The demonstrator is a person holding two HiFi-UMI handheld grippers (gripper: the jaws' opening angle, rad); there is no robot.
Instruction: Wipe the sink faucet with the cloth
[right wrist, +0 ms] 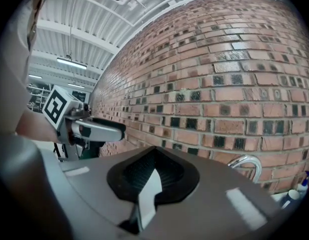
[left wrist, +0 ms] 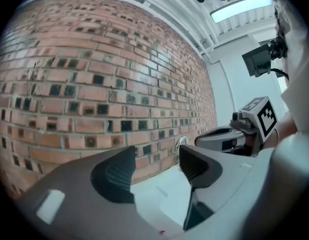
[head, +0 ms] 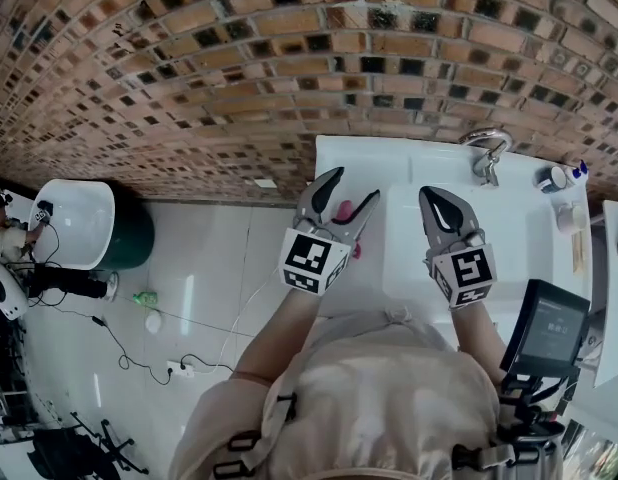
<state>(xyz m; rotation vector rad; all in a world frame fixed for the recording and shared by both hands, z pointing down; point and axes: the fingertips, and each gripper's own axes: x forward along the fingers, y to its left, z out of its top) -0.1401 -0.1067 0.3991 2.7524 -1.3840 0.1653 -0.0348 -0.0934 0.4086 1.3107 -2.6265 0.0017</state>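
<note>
The chrome faucet point(head: 486, 151) stands at the back of the white sink point(head: 361, 154), against the brick wall. It also shows small in the left gripper view, faucet point(left wrist: 180, 143), and at the right of the right gripper view, faucet point(right wrist: 247, 164). A pink cloth point(head: 344, 211) peeks out by the sink's left rim, mostly hidden behind my left gripper point(head: 354, 186). That gripper is raised above it, open, with nothing between its pads point(left wrist: 117, 176). My right gripper point(head: 436, 198) hovers over the basin with its jaws shut and empty, short of the faucet.
Small bottles point(head: 560, 176) stand on the sink's right back corner. A black screen device point(head: 550, 326) sits at the front right. To the left, a white tub on a green base point(head: 84, 223) and cables point(head: 139, 353) lie on the tiled floor.
</note>
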